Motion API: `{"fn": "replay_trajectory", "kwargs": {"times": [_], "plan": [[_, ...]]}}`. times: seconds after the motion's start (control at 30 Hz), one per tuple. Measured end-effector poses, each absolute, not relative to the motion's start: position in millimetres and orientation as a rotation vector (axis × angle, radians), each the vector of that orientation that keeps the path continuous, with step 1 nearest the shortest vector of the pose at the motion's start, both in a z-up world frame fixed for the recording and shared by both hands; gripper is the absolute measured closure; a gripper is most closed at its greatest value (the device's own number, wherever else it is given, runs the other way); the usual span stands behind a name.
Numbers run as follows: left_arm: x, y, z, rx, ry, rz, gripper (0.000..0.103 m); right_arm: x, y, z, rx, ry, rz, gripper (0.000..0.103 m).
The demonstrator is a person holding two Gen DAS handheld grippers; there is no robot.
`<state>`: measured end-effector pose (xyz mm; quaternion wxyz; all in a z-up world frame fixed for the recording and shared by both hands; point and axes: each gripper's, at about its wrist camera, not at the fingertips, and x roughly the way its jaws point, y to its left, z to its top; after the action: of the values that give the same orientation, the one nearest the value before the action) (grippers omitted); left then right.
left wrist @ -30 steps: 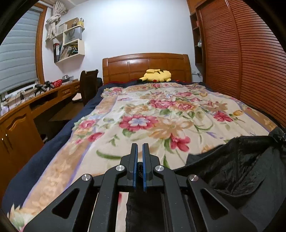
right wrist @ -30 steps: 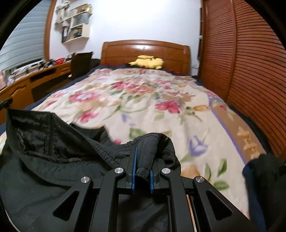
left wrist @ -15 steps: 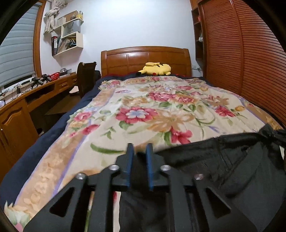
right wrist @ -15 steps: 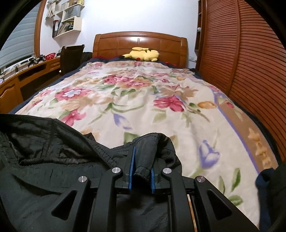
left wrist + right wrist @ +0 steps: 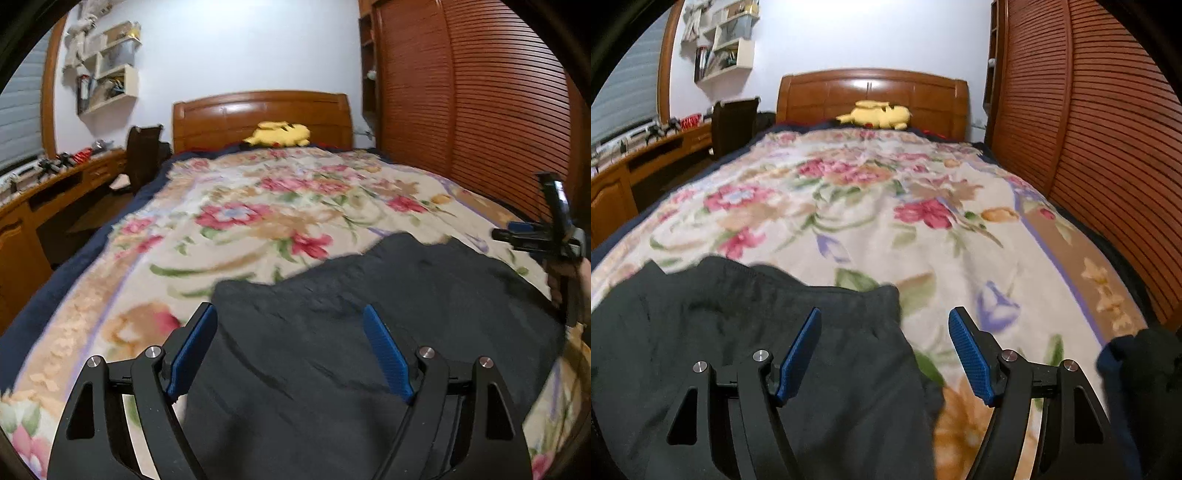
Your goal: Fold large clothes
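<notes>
Black garment (image 5: 369,332) lies loose on floral blanket (image 5: 258,206), left gripper (image 5: 291,350) and right gripper (image 5: 884,347) both spread, empty; risk: uneven regrasp bunches fabric.

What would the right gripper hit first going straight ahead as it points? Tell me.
Judging loosely, since depth is unclear: the open right gripper points over the black garment's edge, so it would likely meet the floral blanket first, well before the yellow plush toy.
</notes>
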<state>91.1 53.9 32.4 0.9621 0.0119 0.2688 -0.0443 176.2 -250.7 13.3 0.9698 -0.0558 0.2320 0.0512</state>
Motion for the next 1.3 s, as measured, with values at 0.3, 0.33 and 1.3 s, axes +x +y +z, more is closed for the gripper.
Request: {"fn": "replay_trajectory", "kwargs": {"times": [0.3, 0.33, 1.3], "plan": [[80.5, 31.9, -2.6, 0.036, 0.619, -0.159, 0.021, 191.5, -268.2, -4.7, -0.066, 0.602, 0.130, 0.038], [79.6, 31.9, -7.1, 0.034, 0.626, -0.162, 0.021, 195.4, -269.5, -7.0, -0.060, 0.617, 0.132, 0.040], [65.4, 36.5, -12.5, -0.013, 0.630, -0.240, 0.021, 183.7, -252.9, 23.1, -0.184, 0.529, -0.003, 0.075]]}}
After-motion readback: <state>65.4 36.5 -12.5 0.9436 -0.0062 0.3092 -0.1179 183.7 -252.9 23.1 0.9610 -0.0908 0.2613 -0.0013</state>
